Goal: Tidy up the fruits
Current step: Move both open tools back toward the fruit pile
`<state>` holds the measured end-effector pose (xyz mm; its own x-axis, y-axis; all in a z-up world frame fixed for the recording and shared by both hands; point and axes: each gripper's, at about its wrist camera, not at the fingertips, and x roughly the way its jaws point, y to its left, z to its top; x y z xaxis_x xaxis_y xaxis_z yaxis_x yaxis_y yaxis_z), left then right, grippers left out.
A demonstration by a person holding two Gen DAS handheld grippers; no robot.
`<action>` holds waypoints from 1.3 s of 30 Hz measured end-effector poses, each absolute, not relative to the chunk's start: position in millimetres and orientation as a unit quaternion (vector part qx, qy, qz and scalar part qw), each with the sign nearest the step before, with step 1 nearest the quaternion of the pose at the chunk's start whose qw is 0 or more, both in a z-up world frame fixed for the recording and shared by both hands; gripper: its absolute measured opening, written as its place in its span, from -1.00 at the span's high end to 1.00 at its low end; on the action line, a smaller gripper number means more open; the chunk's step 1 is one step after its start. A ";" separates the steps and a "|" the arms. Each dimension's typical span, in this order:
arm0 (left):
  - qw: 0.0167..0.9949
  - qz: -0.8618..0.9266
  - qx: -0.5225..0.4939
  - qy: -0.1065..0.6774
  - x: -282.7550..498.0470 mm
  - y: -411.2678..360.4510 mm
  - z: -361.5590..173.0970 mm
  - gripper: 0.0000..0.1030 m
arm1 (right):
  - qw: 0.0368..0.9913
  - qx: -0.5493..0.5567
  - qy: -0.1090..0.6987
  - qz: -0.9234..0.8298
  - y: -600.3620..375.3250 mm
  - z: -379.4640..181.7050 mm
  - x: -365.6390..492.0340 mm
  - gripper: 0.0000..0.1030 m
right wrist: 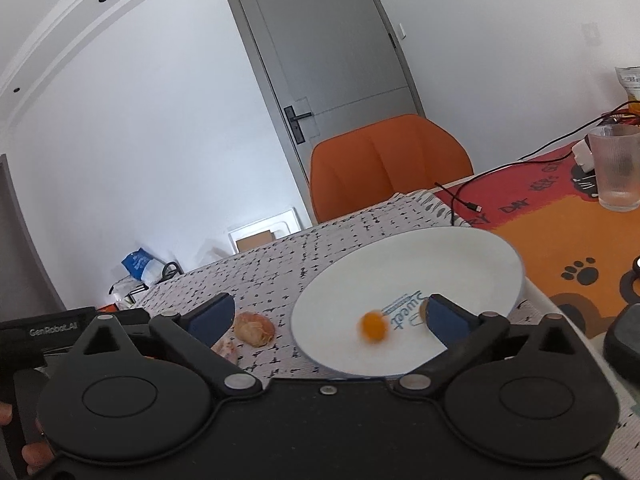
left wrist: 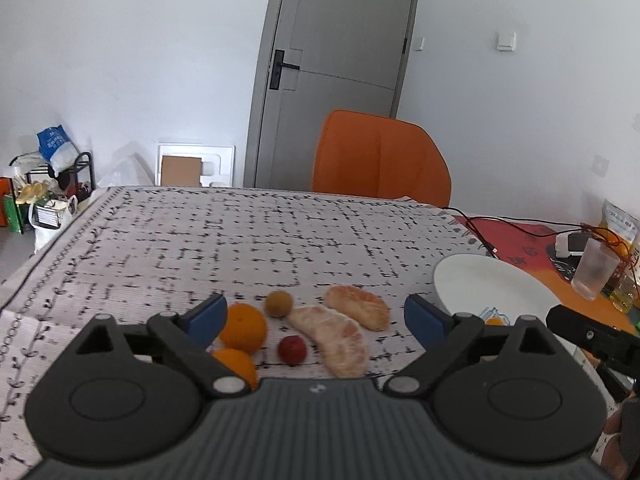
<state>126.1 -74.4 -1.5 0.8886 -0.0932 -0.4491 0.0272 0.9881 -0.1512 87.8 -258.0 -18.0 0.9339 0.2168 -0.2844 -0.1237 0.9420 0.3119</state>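
Left tool (left wrist: pixel 316 314) — jaws spread wide, empty, above the oranges (left wrist: pixel 242 328) and peeled segments (left wrist: pixel 332 338) on the worktop (left wrist: pixel 200 240). Right tool (right wrist: pixel 328 316) — spread wide, empty; a small orange fruit (right wrist: pixel 374 326) lies in the white plate (right wrist: pixel 460 248).

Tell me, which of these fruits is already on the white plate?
The small orange fruit, blurred, lying on the white plate between the right gripper's open jaws. The oranges, red fruit and peeled segments lie on the tablecloth.
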 end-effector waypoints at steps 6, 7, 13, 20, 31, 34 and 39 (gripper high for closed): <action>0.973 -0.021 -0.063 0.223 113.6 -61.6 0.4 -0.85 | 0.972 0.139 0.164 0.096 -245.3 -16.5 85.7 -1.00; 0.973 -0.020 -0.064 0.223 112.0 -59.2 0.2 -0.85 | 0.972 0.138 0.165 0.097 -242.9 -16.1 85.3 -1.00; 0.973 -0.004 -0.065 0.221 105.0 -42.7 0.7 -0.85 | 0.968 0.131 0.178 0.122 -230.0 -14.9 84.7 -1.00; 0.971 0.010 -0.078 0.226 97.4 -21.9 -2.4 -0.85 | 0.966 0.108 0.189 0.140 -211.5 -14.1 83.4 -1.00; 0.967 -0.002 -0.092 0.237 94.0 -7.8 -17.2 -0.85 | 0.964 0.059 0.203 0.162 -187.0 -18.1 88.1 -1.00; 0.965 -0.003 -0.099 0.241 95.5 -4.2 -23.0 -0.80 | 0.961 0.048 0.206 0.176 -180.0 -19.4 89.4 -1.00; 0.965 -0.004 -0.099 0.243 99.6 -2.3 -28.5 -0.67 | 0.955 0.040 0.216 0.200 -168.6 -23.3 93.9 -0.84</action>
<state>99.6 -2.3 -28.5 0.8815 -0.0559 -0.4689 -0.0405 0.9803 -0.1931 93.9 -168.6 -23.3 0.8263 0.3997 -0.3968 -0.3653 0.9166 0.1627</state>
